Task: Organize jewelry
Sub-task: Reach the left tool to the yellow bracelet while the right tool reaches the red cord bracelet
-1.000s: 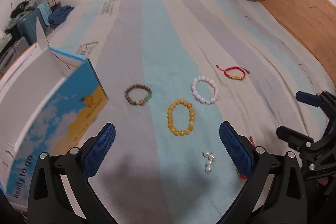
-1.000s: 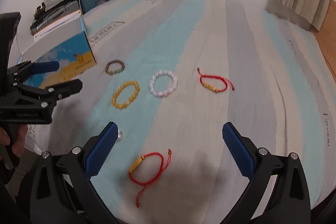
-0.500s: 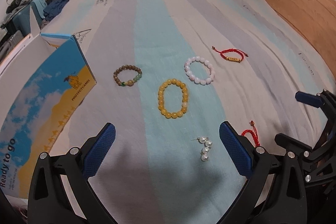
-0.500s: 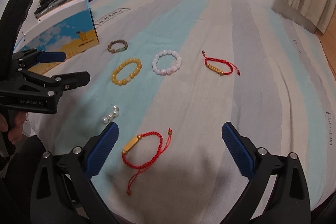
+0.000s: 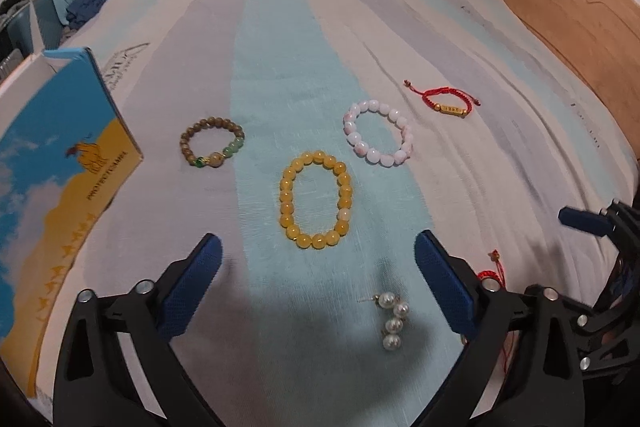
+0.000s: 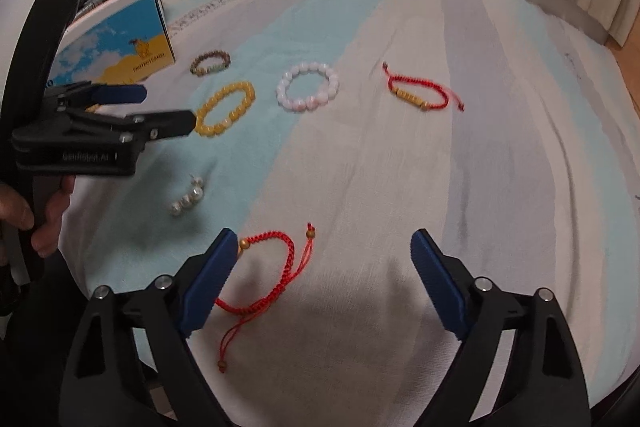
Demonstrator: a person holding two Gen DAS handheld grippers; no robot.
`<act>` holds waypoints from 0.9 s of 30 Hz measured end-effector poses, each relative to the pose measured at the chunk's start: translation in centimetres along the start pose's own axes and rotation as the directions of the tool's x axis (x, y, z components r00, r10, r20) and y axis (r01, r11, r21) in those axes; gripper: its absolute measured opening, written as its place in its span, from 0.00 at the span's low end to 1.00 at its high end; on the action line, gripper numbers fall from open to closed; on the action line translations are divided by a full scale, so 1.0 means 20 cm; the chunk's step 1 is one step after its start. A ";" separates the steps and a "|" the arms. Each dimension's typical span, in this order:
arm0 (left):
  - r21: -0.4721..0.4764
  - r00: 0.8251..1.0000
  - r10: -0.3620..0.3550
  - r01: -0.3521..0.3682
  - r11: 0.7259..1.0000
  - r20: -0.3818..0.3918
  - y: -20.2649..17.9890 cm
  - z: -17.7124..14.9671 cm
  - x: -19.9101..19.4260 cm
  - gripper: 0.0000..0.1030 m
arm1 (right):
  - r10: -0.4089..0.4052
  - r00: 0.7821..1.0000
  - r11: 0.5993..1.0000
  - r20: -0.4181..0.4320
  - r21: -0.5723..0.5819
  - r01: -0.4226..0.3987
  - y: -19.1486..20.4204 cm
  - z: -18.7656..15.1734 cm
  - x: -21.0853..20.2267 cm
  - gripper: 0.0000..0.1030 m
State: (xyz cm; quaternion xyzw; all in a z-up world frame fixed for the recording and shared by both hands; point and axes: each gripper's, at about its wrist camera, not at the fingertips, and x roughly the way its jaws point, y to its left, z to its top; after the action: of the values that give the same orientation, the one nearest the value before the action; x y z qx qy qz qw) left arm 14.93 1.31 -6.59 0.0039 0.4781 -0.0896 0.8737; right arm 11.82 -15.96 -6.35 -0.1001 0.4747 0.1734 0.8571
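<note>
Striped bedsheet (image 5: 280,39) bears loose bracelets beside a box (image 5: 60,163), both tools closing on nothing.

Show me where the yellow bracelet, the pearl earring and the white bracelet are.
yellow bracelet (image 5: 289,211), left wrist view, on the beads of its left side.
pearl earring (image 5: 393,325), left wrist view, on a middle pearl.
white bracelet (image 6: 307,104), right wrist view, on the near beads.

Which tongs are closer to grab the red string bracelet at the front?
The right tongs. The near red string bracelet lies just ahead between their closing jaws; the left tongs hover over the pearl piece.
</note>
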 end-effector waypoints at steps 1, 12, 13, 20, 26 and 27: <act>-0.003 1.000 -0.005 0.005 1.000 -0.002 0.00 0.00 0.01 0.88 | 0.005 1.000 1.000 -0.011 0.003 -0.005 0.00 -0.01 0.02 0.78; 0.005 0.998 -0.019 0.020 1.000 -0.059 0.01 0.05 0.19 0.67 | 0.037 0.996 0.999 -0.075 0.018 -0.036 0.01 -0.10 0.19 0.74; 0.008 0.998 -0.018 0.018 1.000 -0.063 0.00 0.05 0.21 0.65 | 0.036 0.997 0.999 -0.075 0.020 -0.035 0.02 -0.11 0.20 0.74; 0.008 0.998 -0.008 0.008 1.000 -0.068 -0.01 0.06 0.27 0.65 | 0.033 0.998 0.999 -0.060 0.024 -0.032 0.02 -0.10 0.22 0.65; 0.003 0.998 -0.004 0.004 1.000 -0.061 -0.01 0.06 0.28 0.56 | 0.037 0.998 0.999 -0.054 0.022 -0.036 0.02 -0.09 0.22 0.44; 0.003 0.998 -0.002 0.003 1.000 -0.060 -0.01 0.06 0.28 0.56 | 0.036 0.998 0.999 -0.055 0.022 -0.035 0.01 -0.09 0.21 0.39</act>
State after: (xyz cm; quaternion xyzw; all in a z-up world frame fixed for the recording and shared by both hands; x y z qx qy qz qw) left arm 18.81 0.12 -10.59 0.0075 0.5041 -0.0914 0.8587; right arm 12.42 -15.43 -10.94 -0.0871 0.5016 0.1807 0.8415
